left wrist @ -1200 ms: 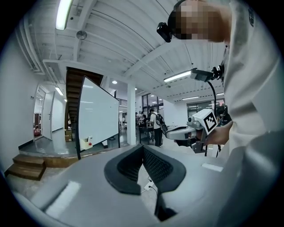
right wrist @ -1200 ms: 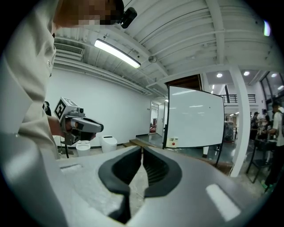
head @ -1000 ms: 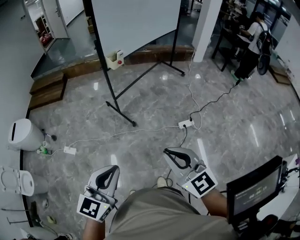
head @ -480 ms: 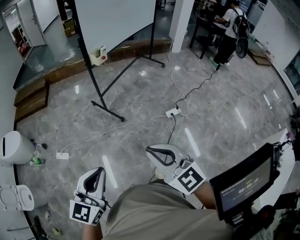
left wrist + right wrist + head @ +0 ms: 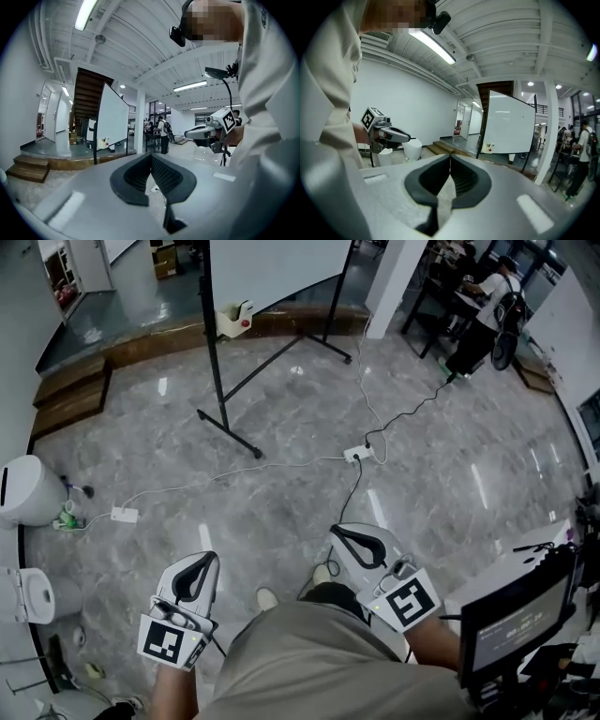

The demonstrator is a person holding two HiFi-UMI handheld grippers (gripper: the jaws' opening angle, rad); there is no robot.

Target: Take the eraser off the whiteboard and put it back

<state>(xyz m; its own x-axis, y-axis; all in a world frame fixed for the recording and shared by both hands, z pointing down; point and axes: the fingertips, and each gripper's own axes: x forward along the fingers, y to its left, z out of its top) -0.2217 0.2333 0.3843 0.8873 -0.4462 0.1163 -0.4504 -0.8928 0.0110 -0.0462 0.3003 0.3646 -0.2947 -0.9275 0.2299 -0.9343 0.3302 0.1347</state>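
Since a second ago the scene has slid across the head view: the whiteboard (image 5: 277, 263) now stands higher and a little left, and a shoe (image 5: 267, 597) shows between the two grippers, so the person seems to be in mid-step. Both tools hang low at the waist and point nearly level. The left gripper (image 5: 206, 562) is clenched on nothing, its dark pads meeting at the tip, and the right gripper (image 5: 340, 533) is likewise closed and empty. That looks like a carrying posture, since nothing lies within reach of either. What I take for the eraser (image 5: 232, 319) – a small cream block with a red spot, too small to be sure of – sits at the board's lower left edge, well ahead of both grippers. Resting there, it fits a moment before it is fetched as well as one after it is returned. Each marker cube (image 5: 410, 604) bears only a black-and-white square pattern, and the screen (image 5: 514, 624) just right of the right gripper shows pale digits I cannot read.
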